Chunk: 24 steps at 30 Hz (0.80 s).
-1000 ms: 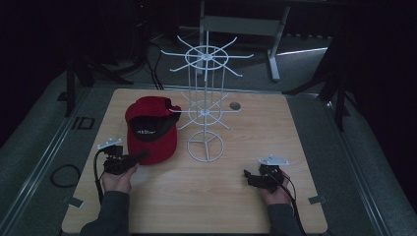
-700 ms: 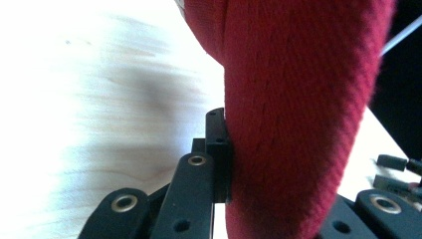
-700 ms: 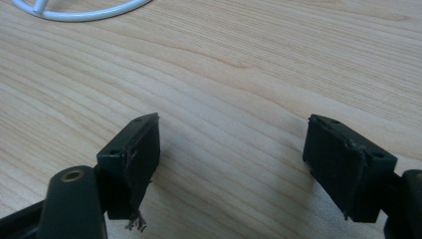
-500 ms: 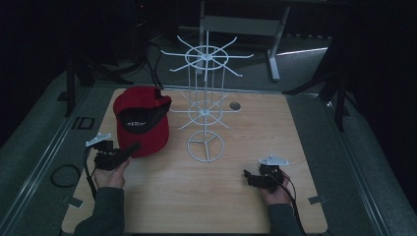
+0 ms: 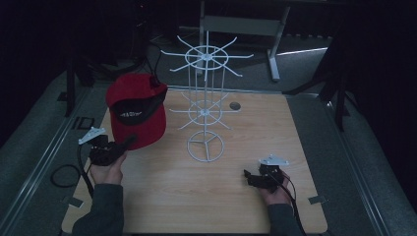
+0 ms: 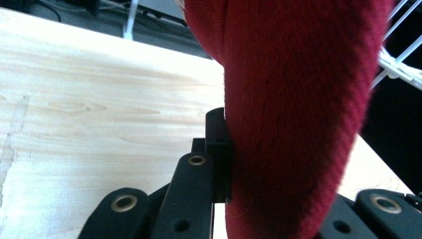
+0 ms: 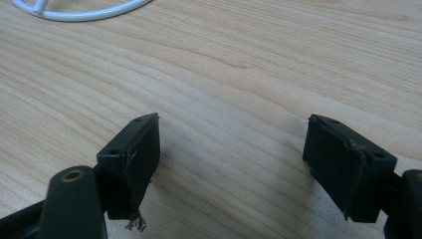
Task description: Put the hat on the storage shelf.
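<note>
Red fabric baseball cap (image 5: 135, 110), clamped by its brim in the left gripper (image 5: 129, 142), has risen off the pale wooden surface (image 5: 206, 196) toward the white wire display rack (image 5: 205, 105) (right gripper (image 5: 247, 177) idle, jaws apart).

The left gripper (image 5: 129, 142) sits raised in the person's left hand (image 5: 105, 164), its jaws pointing up and away from the person, pressed tight on red fabric that rises between them in the left gripper view. The left forearm comes in from below, sleeve to the wrist. The right gripper (image 5: 247, 176) lies low in the right hand (image 5: 275, 192), pointing toward the left one, its jaws standing wide apart with nothing between them.
</note>
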Tool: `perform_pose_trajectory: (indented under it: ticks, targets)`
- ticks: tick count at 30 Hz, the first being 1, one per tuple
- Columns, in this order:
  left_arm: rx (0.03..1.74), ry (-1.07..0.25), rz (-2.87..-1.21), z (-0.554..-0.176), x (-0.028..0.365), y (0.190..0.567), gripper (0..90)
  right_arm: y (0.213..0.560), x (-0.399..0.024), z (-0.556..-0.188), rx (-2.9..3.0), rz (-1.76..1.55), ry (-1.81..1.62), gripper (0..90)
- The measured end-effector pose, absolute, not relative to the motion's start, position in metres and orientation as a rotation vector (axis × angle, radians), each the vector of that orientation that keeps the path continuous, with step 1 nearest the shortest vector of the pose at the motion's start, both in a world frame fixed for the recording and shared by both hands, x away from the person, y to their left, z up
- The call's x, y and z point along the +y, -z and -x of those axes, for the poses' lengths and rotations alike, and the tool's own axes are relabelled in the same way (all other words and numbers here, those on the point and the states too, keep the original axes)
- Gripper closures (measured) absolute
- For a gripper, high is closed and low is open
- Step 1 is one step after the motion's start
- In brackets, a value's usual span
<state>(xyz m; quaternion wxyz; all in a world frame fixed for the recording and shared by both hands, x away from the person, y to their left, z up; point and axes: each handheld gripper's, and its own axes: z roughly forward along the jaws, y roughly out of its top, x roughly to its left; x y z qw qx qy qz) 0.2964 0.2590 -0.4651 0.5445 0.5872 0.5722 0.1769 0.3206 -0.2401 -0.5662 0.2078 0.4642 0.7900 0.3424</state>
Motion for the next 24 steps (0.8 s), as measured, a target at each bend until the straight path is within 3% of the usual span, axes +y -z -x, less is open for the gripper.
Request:
perform_pose_trajectory:
  ticks: [24]
  targets:
    - [1.275,-0.519,-1.329,-0.296,0.249,0.438,85.1,0.566,-0.240,-0.321,2.198,-1.293,-0.954,22.5]
